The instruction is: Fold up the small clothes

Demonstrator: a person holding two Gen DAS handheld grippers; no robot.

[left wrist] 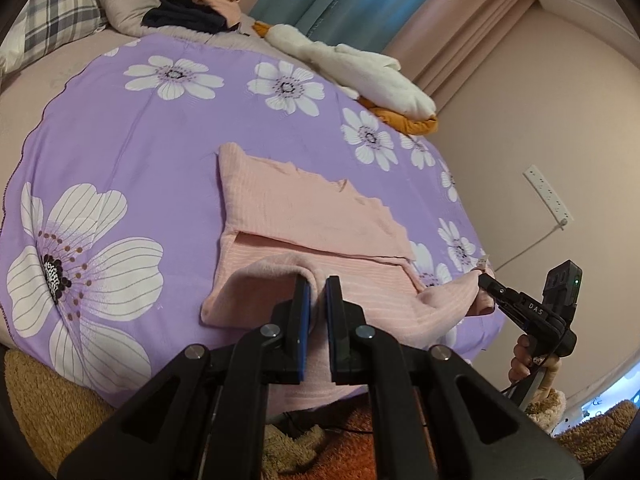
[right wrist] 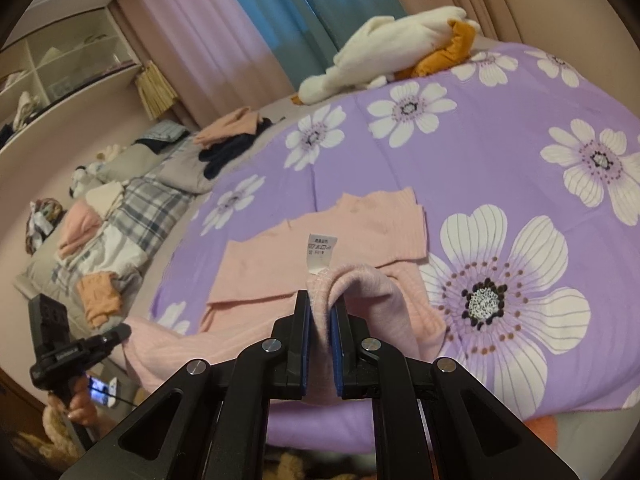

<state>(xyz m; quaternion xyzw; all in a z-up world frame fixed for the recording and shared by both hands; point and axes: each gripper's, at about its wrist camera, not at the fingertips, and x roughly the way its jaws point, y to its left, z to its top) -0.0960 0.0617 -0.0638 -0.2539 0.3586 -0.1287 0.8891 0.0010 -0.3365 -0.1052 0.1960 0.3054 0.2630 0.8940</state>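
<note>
Left gripper: nearest in the left wrist view; its jaws are clamped on the near left corner of the pink garment, a thin pinch of cloth between the blue pads.
Right gripper: nearest in the right wrist view; jaws closed on the near right corner of the same garment, a fold of fuzzy cloth bunched up between the pads (the white care label stands just beyond the pinch).
Why held so: 2 corners of 1 hem are gripped at once, which I judge is meant to keep the edge taut and level so it can be carried over the rest as 1 straight fold.
Garment relative to jaws: the near hem hangs from both pairs of jaws, lifted a little off the bed; the rest stretches away from them and lies flat, its sides apparently already turned in.
Bed cover: purple with white flowers, under the garment, giving a flat place to fold on.
Step in hand: likely the bottom-to-top fold, hem toward the far neck edge.
Farther off: a white and mustard pile of clothes at the far edge of the bed, and a dark and peach pile near the plaid pillow.
</note>
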